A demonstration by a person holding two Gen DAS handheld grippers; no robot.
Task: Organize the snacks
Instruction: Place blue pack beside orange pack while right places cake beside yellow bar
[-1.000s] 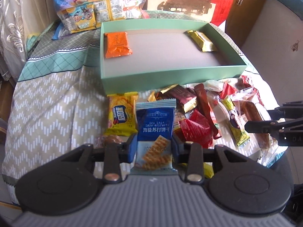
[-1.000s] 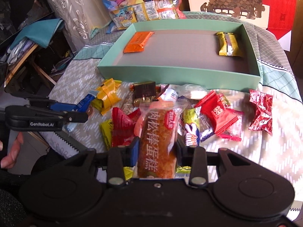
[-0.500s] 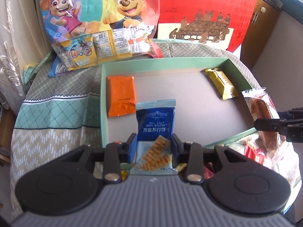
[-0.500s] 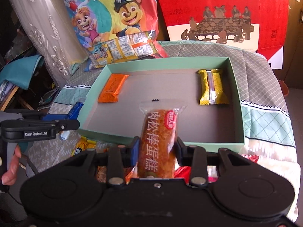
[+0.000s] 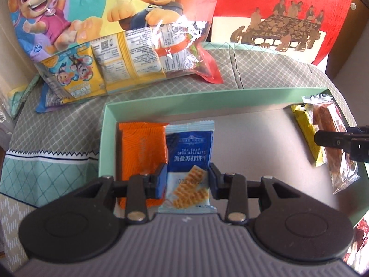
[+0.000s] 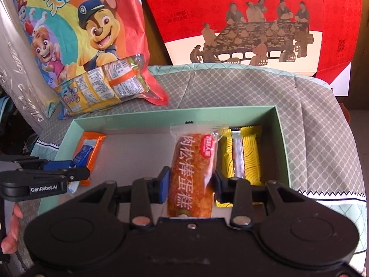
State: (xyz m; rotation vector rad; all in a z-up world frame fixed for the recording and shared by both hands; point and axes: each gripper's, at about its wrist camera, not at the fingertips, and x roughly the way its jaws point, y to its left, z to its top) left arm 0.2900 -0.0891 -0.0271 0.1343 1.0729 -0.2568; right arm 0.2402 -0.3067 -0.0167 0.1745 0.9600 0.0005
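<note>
My left gripper (image 5: pixel 187 180) is shut on a blue soda-biscuit packet (image 5: pixel 189 159) and holds it over the left end of the green box (image 5: pixel 184 102), right beside the orange packet (image 5: pixel 143 154) lying there. My right gripper (image 6: pixel 191 184) is shut on a clear-wrapped meat-floss cake (image 6: pixel 193 170) and holds it over the right part of the box (image 6: pixel 282 143), next to the yellow packet (image 6: pixel 250 154). Each gripper shows at the edge of the other's view: the right one (image 5: pixel 341 143), the left one (image 6: pixel 57 173).
A large cartoon-dog snack bag (image 5: pixel 110 34) and a red gift box (image 5: pixel 288 11) stand behind the green box on the patterned cloth (image 5: pixel 50 143). A few red snack wrappers (image 5: pixel 359 230) show at the lower right edge.
Both grippers have carried their packets forward from above the snack pile to over the box interior, left toward the orange packet, right toward the yellow one.
</note>
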